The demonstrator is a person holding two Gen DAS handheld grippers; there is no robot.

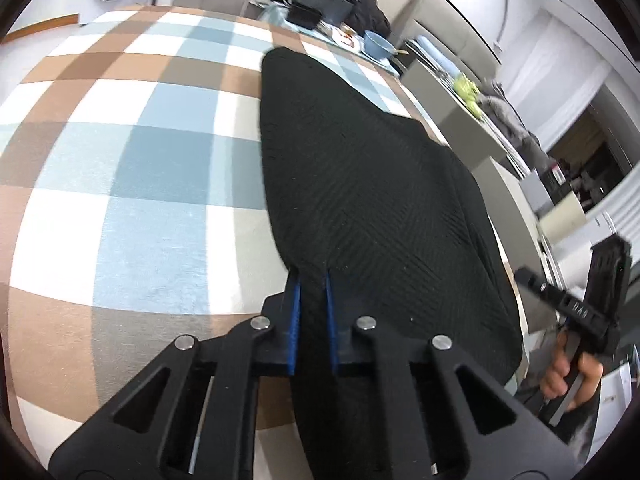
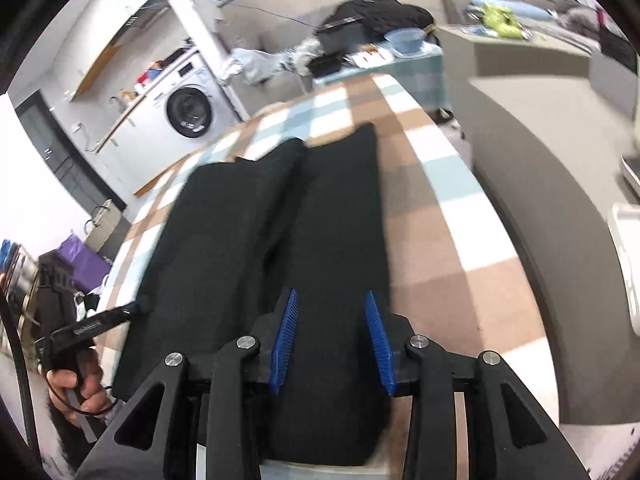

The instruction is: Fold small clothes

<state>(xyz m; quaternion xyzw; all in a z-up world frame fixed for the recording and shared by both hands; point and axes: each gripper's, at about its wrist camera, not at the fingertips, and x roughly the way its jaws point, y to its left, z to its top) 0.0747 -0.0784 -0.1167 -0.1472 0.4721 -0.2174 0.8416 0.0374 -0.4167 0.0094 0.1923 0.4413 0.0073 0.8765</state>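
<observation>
The black knit garment (image 1: 360,184) is laid along the right edge of the plaid-covered table (image 1: 120,160), near edge clamped by the left gripper (image 1: 313,276). The right gripper (image 2: 332,296) is held apart above the cloth. A blue bowl (image 1: 378,45) and black trays (image 1: 306,16) crowd the far corner.

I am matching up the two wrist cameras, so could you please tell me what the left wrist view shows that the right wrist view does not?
Only the left wrist view shows the left gripper with its fingers pinching the near edge of the black garment. Only the right wrist view shows the right gripper open over the cloth, and the garment's two leg-like halves side by side. Both show the garment lying on the checked cloth, the blue bowl and the washing machine.
</observation>
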